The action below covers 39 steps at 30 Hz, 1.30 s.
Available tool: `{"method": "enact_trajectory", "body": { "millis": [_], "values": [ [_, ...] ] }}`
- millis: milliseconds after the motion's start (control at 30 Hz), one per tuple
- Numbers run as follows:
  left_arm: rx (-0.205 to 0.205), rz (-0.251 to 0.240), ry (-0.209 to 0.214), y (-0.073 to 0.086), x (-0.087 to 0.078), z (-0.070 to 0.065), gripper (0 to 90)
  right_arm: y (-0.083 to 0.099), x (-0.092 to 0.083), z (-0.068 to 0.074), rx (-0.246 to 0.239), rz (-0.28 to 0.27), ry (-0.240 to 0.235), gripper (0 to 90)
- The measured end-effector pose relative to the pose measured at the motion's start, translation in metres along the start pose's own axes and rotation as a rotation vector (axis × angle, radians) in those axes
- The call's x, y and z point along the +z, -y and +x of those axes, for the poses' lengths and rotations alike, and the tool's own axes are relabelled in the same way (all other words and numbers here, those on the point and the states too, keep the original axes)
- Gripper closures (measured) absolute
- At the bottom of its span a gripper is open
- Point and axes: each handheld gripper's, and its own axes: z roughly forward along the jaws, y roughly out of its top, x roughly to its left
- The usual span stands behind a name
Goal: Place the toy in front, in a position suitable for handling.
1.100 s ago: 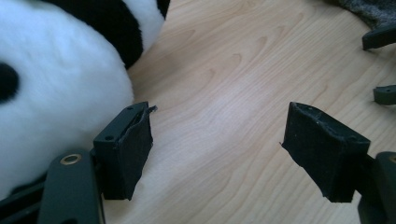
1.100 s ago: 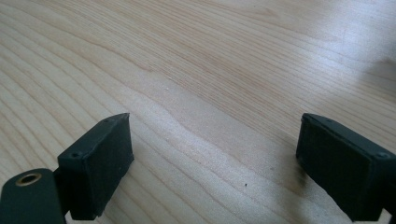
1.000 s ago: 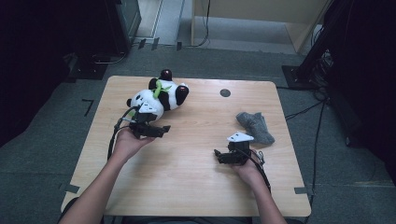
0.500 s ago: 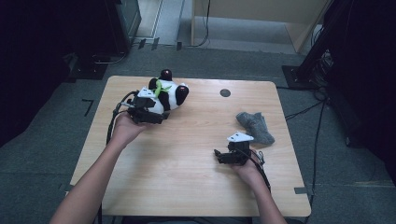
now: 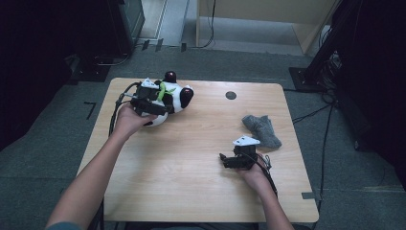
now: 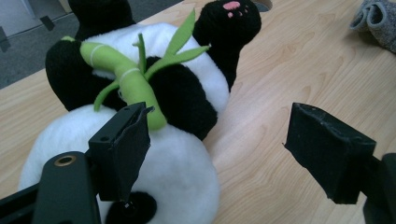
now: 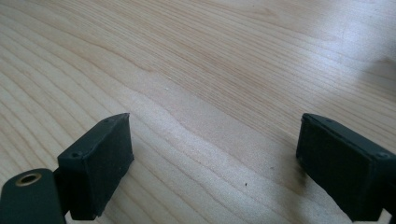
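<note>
Wood-grain table (image 5: pixel 191 167) sits on grey floor, dark gear ringing it. We hold our left gripper (image 5: pixel 149 106) over the near side of the panda (image 5: pixel 173 96), jaws spread wide with nothing pinched. In the left gripper view (image 6: pixel 217 154) one jaw hangs over the panda's white head, close to its green bamboo (image 6: pixel 133 79), and the other stands over bare wood beside the head; we cannot tell whether the first jaw touches the plush. The panda lies on its back near the far left part of the table, a black paw with pink pads (image 6: pixel 231 18) pointing away from us.

Our right gripper (image 5: pixel 229 160) rests well apart from the panda, toward the near right of the table, jaws also wide and empty. In the right gripper view (image 7: pixel 212 163) we see plain wood between them. Its white plate (image 5: pixel 246 141) sits on top and a cable trails back along our right hand (image 5: pixel 253 172).

Further from the panda, a grey sock (image 5: pixel 262 129) lies crumpled just beyond the right gripper; it shows too in the left gripper view (image 6: pixel 376 21). A dark round hole (image 5: pixel 231 95) marks the table to the panda's right, near the far edge.
</note>
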Motion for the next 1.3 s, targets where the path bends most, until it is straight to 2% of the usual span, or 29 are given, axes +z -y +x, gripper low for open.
{"method": "enact_trajectory", "body": {
  "millis": [200,267,400,467,567,667,833,900,967,1067,1200,1300],
  "values": [
    [-0.011,0.005,-0.018,-0.008,0.005,0.014,19.9,0.000,0.000,0.000,0.001,0.000,0.000,10.6],
    [-0.013,-0.017,-0.034,-0.010,0.006,0.018,19.8,0.000,0.000,0.000,0.000,0.000,-0.001,10.5],
    [-0.029,-0.008,-0.035,-0.014,0.011,0.025,18.8,0.000,0.000,0.000,0.000,-0.001,-0.001,10.6],
    [-0.026,0.005,-0.052,-0.015,0.015,0.029,18.8,0.000,0.000,0.000,0.000,0.000,-0.001,10.6],
    [-0.042,0.009,-0.051,-0.012,0.022,0.034,19.1,0.000,0.000,0.000,0.000,-0.001,0.000,10.6],
    [-0.038,0.044,-0.050,-0.009,0.030,0.035,18.6,0.000,0.000,0.000,0.001,0.000,0.000,10.6],
    [-0.021,0.052,-0.071,-0.008,0.037,0.032,18.3,0.000,0.000,0.000,0.001,0.000,0.000,10.6],
    [-0.014,0.063,-0.092,-0.006,0.043,0.030,18.4,0.000,0.000,0.000,0.000,0.000,0.000,10.6],
    [-0.005,0.047,-0.119,-0.004,0.045,0.028,20.3,0.000,0.000,0.000,0.000,0.000,0.000,10.6],
    [-0.019,0.007,-0.125,0.003,0.046,0.029,26.4,0.000,0.000,0.000,0.000,0.000,0.000,10.6],
    [-0.015,0.005,-0.120,0.004,0.045,0.031,34.3,0.000,0.000,0.000,0.000,-0.001,0.000,10.6],
    [0.014,0.017,-0.120,0.004,0.044,0.029,42.9,0.000,0.000,0.000,0.000,-0.001,0.000,10.6]
  ]
}}
